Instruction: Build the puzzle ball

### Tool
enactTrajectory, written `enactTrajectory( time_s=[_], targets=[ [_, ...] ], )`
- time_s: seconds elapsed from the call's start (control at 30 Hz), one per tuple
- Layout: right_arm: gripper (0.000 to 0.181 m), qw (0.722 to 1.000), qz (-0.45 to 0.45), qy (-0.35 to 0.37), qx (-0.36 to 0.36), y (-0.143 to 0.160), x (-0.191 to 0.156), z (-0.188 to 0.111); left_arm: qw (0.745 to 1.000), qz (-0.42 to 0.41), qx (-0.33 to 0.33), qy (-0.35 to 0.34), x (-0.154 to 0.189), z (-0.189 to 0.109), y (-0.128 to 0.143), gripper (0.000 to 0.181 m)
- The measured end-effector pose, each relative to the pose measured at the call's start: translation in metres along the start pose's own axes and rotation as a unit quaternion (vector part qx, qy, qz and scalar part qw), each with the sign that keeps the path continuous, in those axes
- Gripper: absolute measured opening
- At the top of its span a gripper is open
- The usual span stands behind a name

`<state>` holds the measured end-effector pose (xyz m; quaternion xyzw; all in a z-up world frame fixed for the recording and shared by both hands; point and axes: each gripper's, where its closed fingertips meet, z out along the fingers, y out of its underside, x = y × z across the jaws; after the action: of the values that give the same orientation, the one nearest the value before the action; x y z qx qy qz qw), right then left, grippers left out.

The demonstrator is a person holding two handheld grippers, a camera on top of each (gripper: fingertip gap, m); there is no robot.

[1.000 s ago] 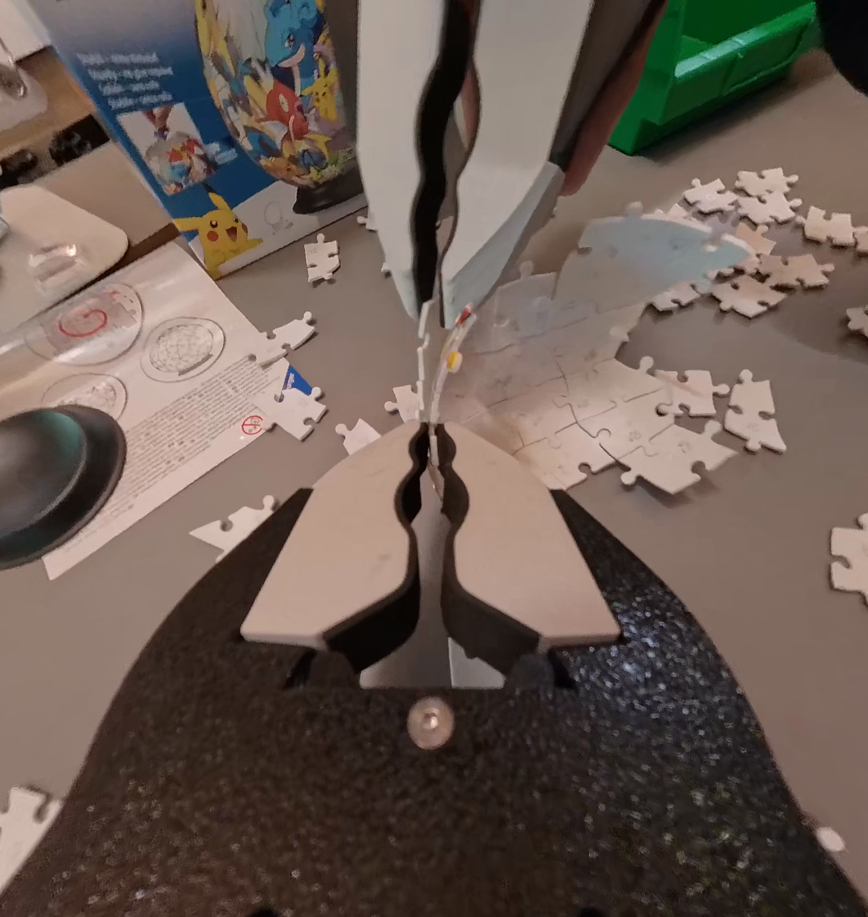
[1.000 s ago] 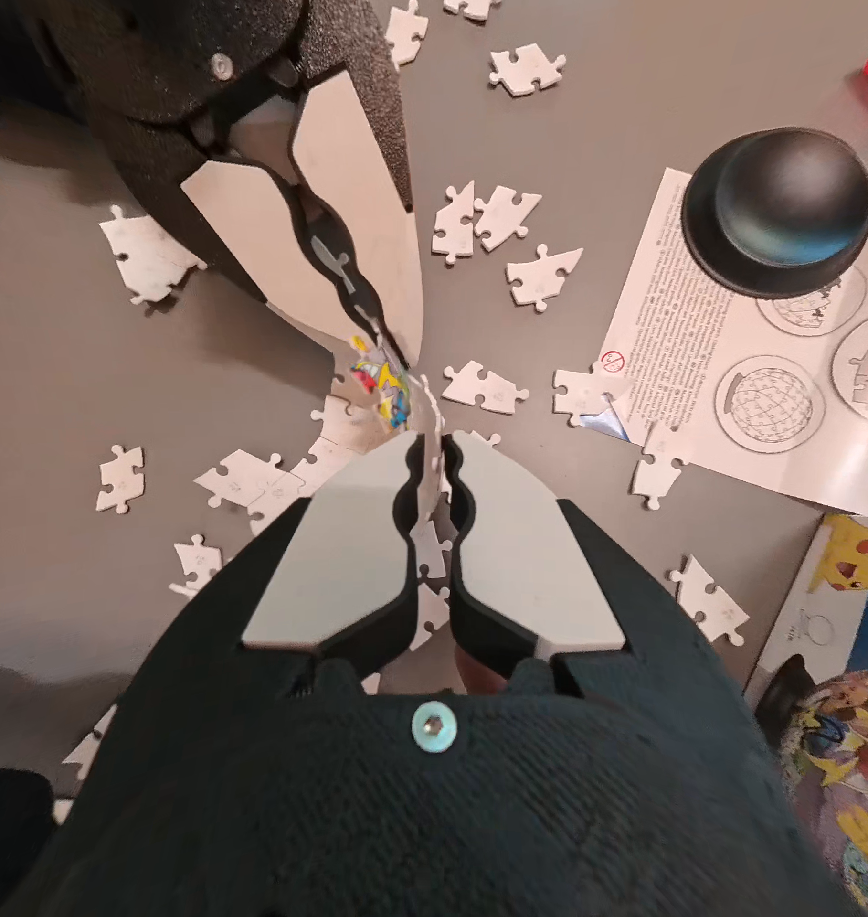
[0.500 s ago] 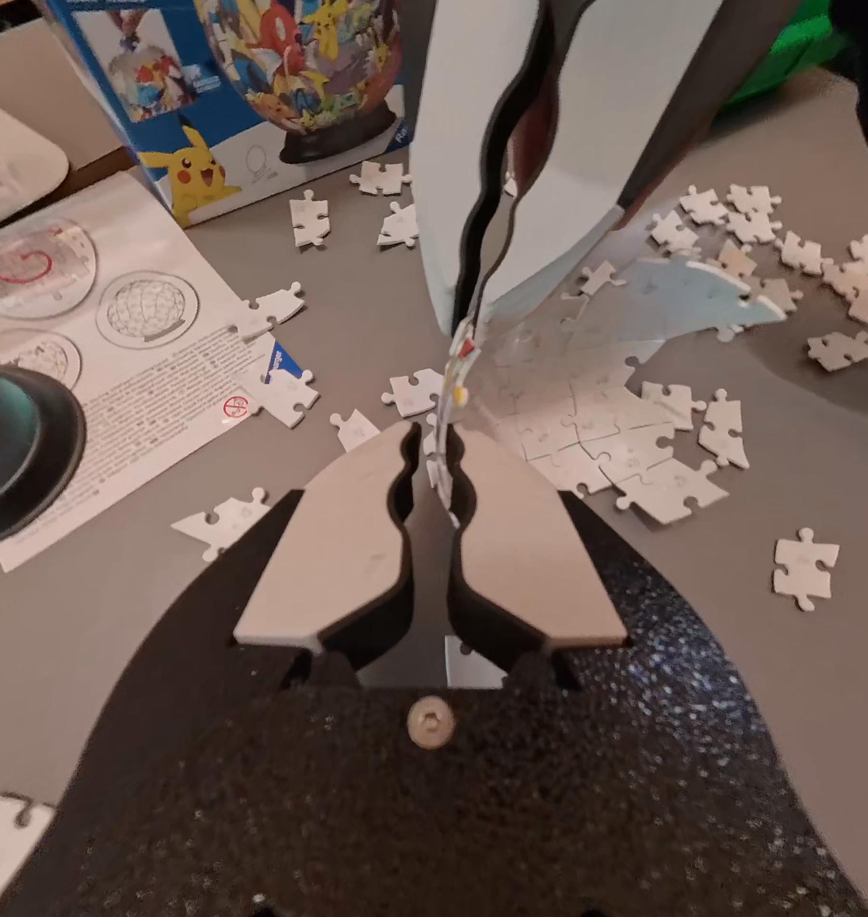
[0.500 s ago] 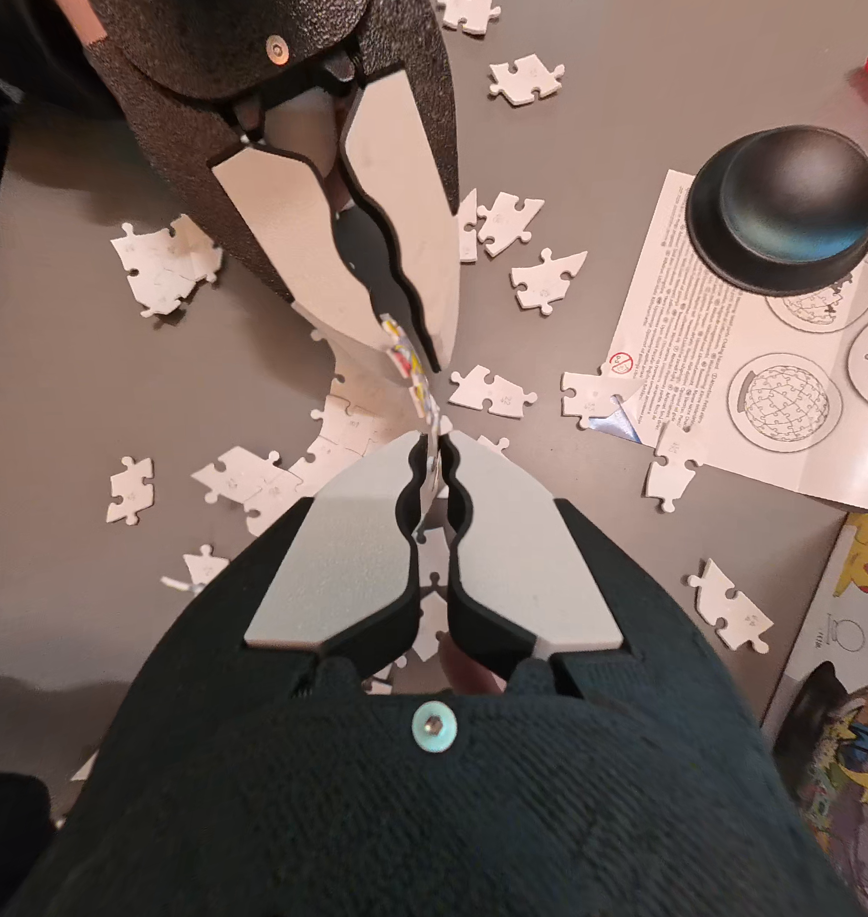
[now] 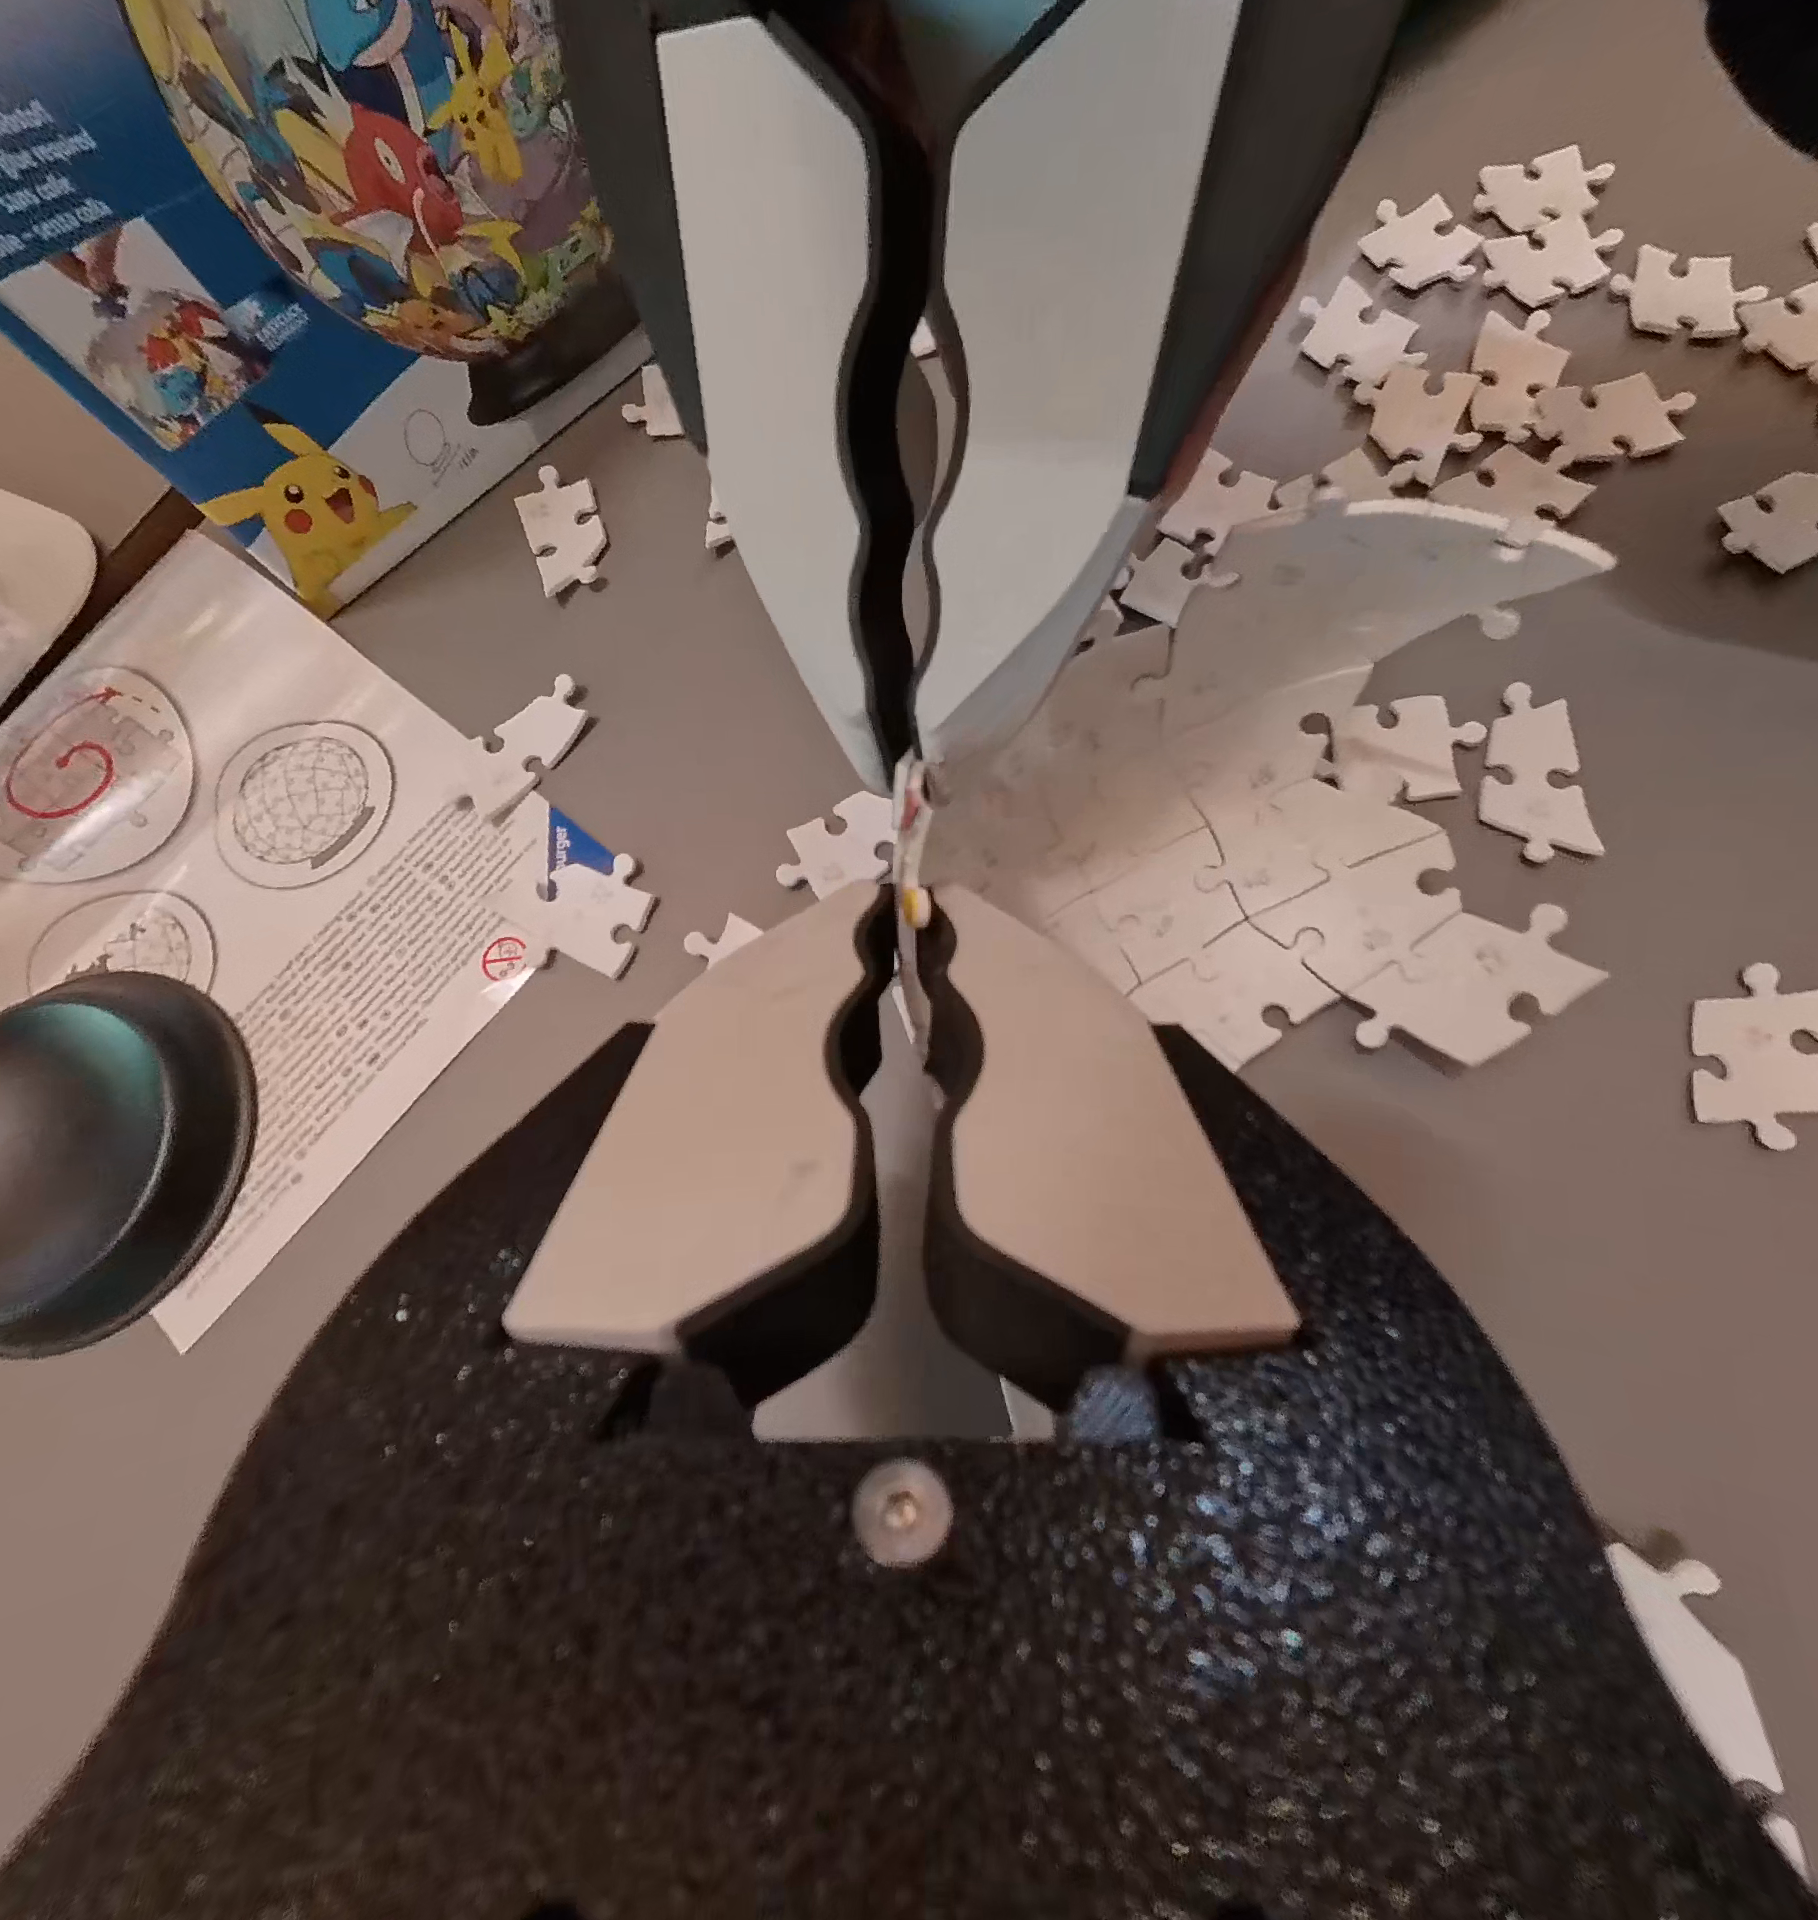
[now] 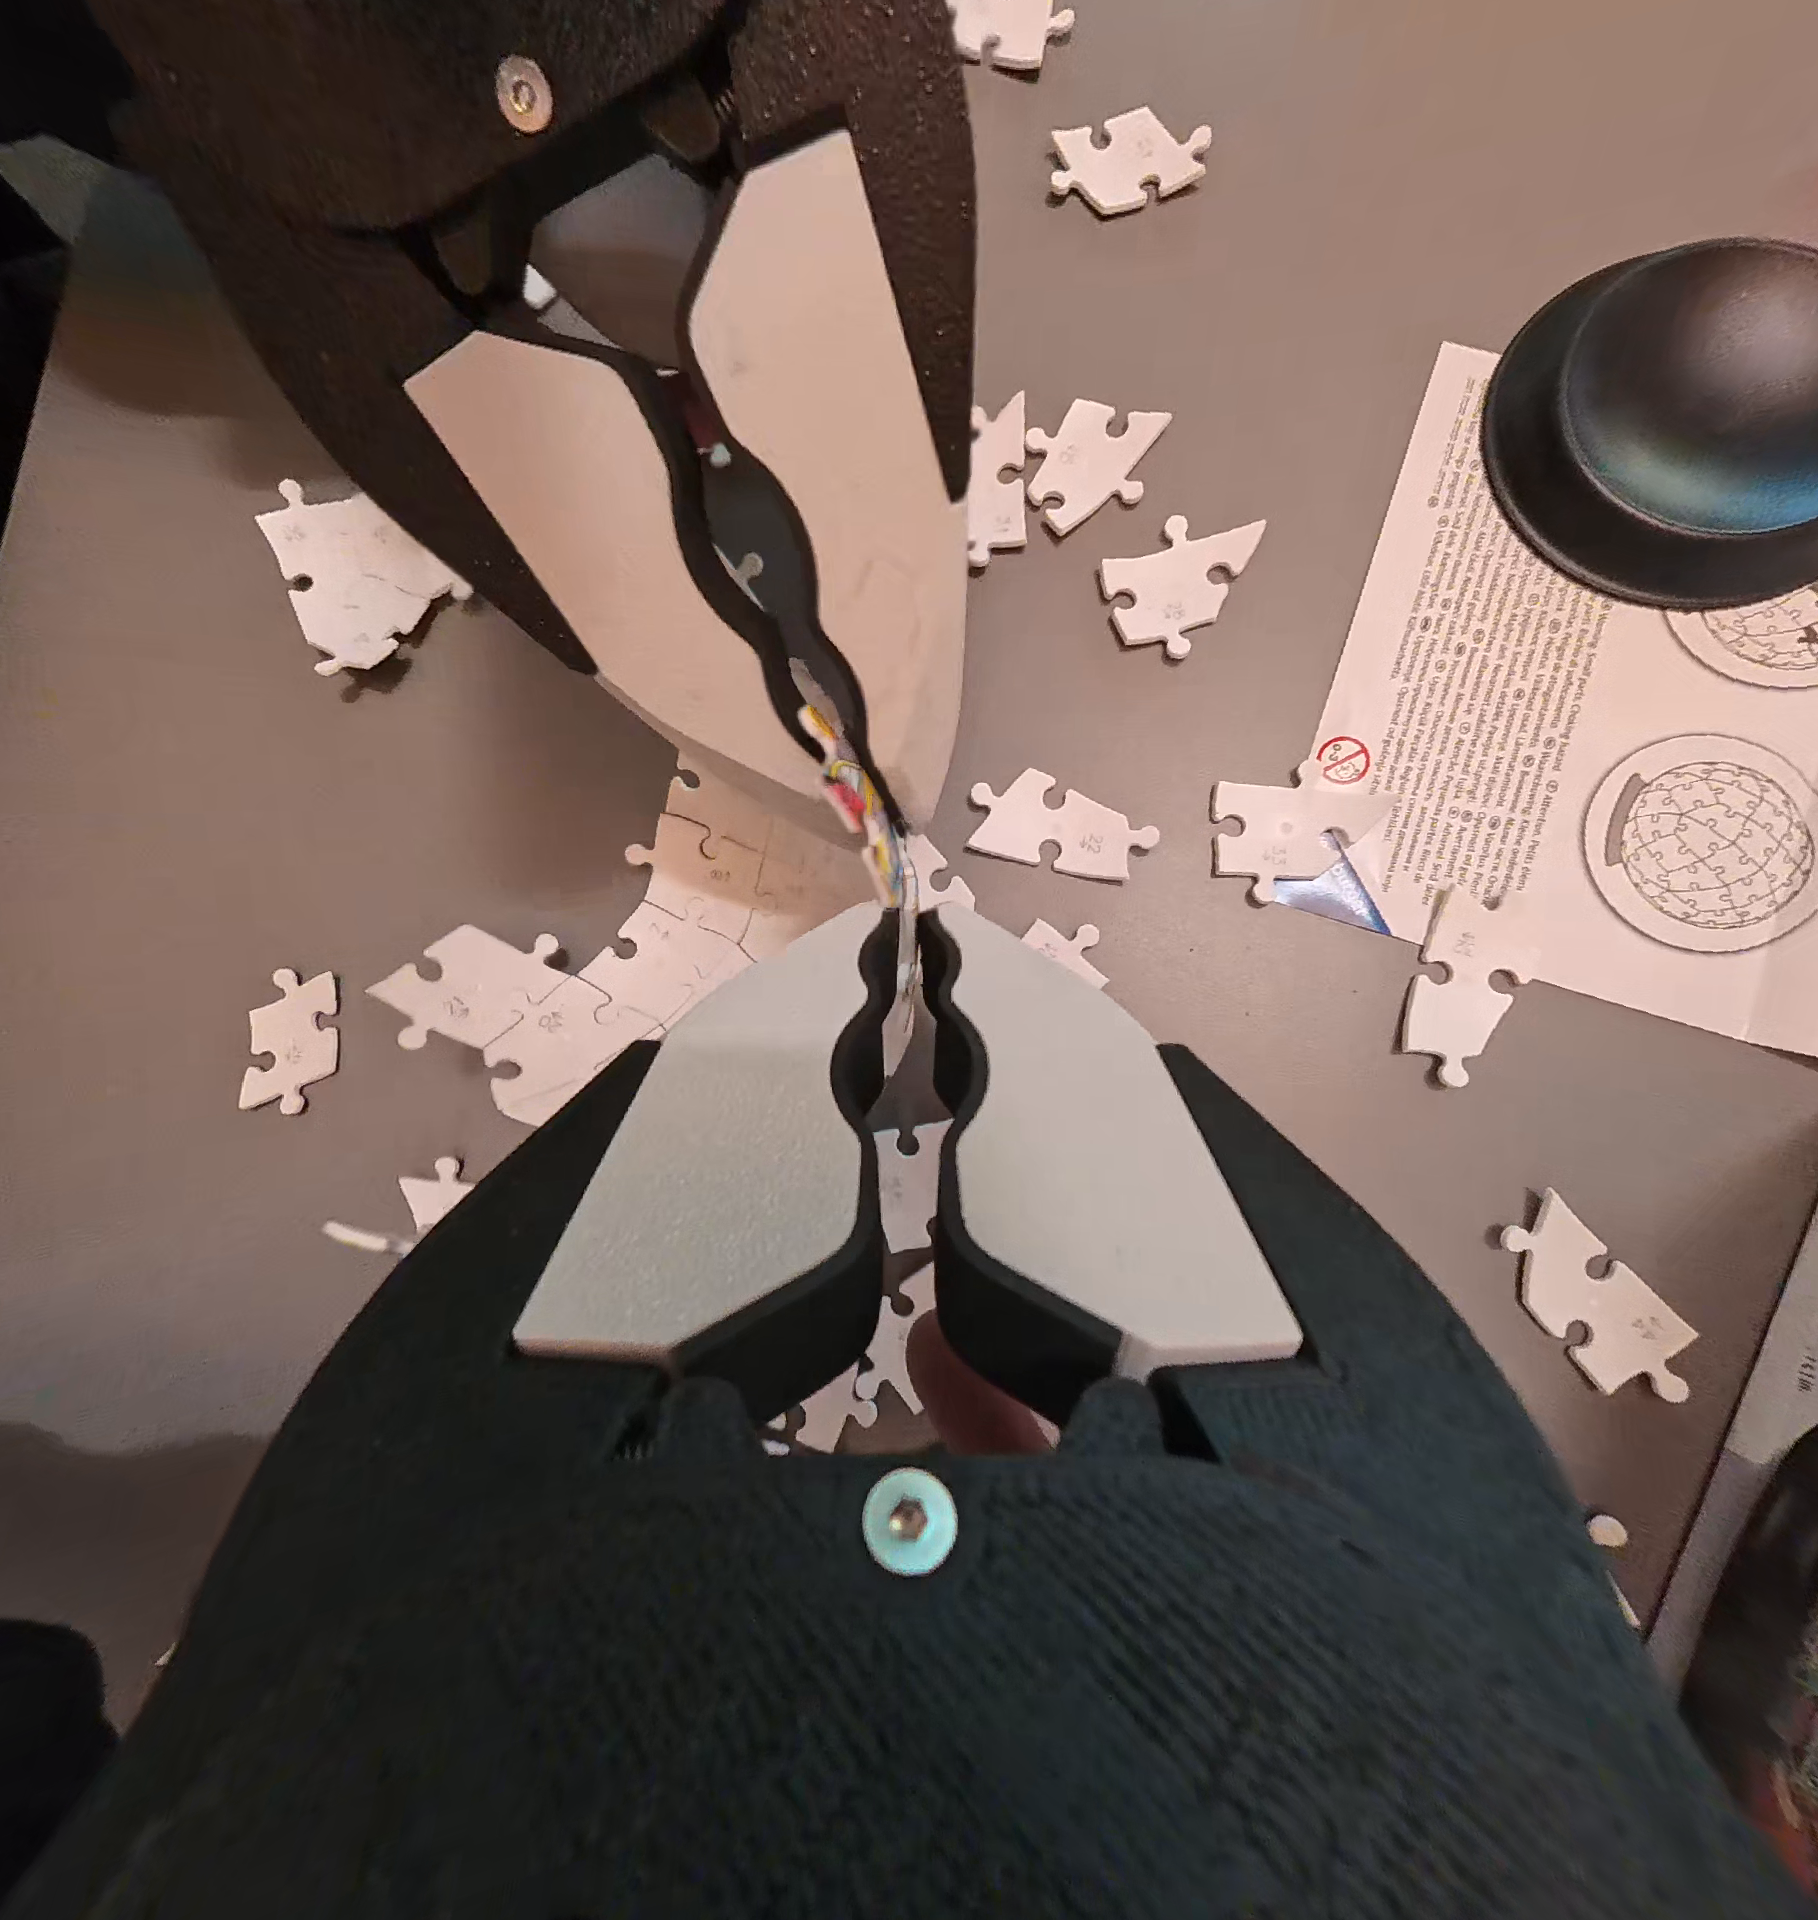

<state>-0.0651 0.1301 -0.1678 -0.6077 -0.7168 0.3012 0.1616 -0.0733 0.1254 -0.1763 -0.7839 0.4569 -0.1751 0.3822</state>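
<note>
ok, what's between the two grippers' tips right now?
A short bridge of colour-printed puzzle pieces, seen edge-on: each end is pinched in one gripper's shut jaws, left gripper and right gripper. Both wrist views show it, above the grey table.

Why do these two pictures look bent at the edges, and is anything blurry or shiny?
Left wrist view: wide-angle bending at the rim, soft puzzle box, light glinting off the black stand. Right wrist view: the same bulge, sharp instruction sheet, a sheen on the stand, a dark shadow along the table at left.
</note>
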Motion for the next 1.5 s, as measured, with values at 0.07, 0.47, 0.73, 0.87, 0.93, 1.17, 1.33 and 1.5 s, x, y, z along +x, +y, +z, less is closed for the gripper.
enactTrajectory(
  time_s=[0.07, 0.47, 0.73, 0.87, 0.93, 1.17, 1.33, 1.5],
  targets=[
    [0.004, 1.0, 0.005, -0.001, 0.003, 0.0, 0.0, -0.001, 1.0, 0.002, -0.001, 0.003, 0.0, 0.001, -0.001, 0.003],
    [0.023, 0.997, 0.067, 0.032, 0.002, 0.011, 0.014, -0.013, 1.0, -0.02, 0.004, 0.002, -0.007, 0.003, 0.001, 0.002],
    [0.027, 0.993, 0.111, -0.026, -0.001, 0.002, 0.013, -0.01, 0.997, -0.076, 0.005, 0.031, -0.009, 0.005, 0.009, 0.002],
    [0.027, 0.991, 0.125, -0.038, -0.024, 0.006, 0.018, -0.008, 0.992, -0.122, -0.013, 0.042, -0.011, 0.007, 0.015, 0.002],
    [0.024, 0.991, 0.127, -0.042, -0.022, 0.003, 0.022, -0.007, 0.987, -0.153, -0.02, 0.045, -0.013, 0.008, 0.019, 0.002],
    [0.015, 0.987, 0.12, -0.094, -0.045, 0.003, 0.019, 0.009, 0.967, -0.233, -0.028, 0.097, -0.009, 0.009, 0.025, 0.002],
    [0.013, 0.985, 0.115, -0.124, -0.041, 0.0, 0.013, 0.016, 0.964, -0.243, -0.038, 0.096, -0.01, 0.009, 0.029, 0.002],
    [0.012, 0.981, 0.118, -0.14, -0.058, 0.002, 0.01, 0.019, 0.958, -0.262, -0.047, 0.105, -0.007, 0.009, 0.033, 0.003]
  ],
)
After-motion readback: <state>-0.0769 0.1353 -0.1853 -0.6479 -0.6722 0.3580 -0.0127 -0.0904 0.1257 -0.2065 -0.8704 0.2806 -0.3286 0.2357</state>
